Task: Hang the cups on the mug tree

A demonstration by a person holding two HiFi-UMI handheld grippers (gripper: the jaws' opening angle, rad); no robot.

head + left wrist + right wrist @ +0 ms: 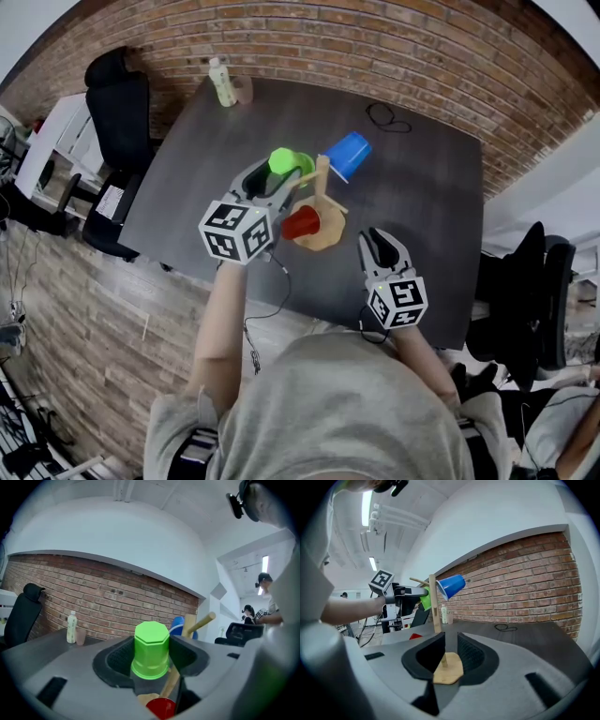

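Note:
The wooden mug tree (323, 192) stands on the dark table (422, 206). A blue cup (349, 155) hangs on its far upper peg and a red cup (302, 223) on a low near peg. My left gripper (286, 180) is shut on a green cup (285, 160), bottom up, held just left of the tree's top. In the left gripper view the green cup (151, 651) fills the jaws, with the tree's post (190, 624) and the red cup (161, 708) just behind. My right gripper (382, 246) is open and holds nothing, a little short of the tree's base (447, 668).
A small bottle (223, 82) and a pale cup (246, 91) stand at the table's far left corner. A black cable (387, 118) lies at the far edge. Office chairs (120, 103) stand left of the table, and a brick wall runs behind it.

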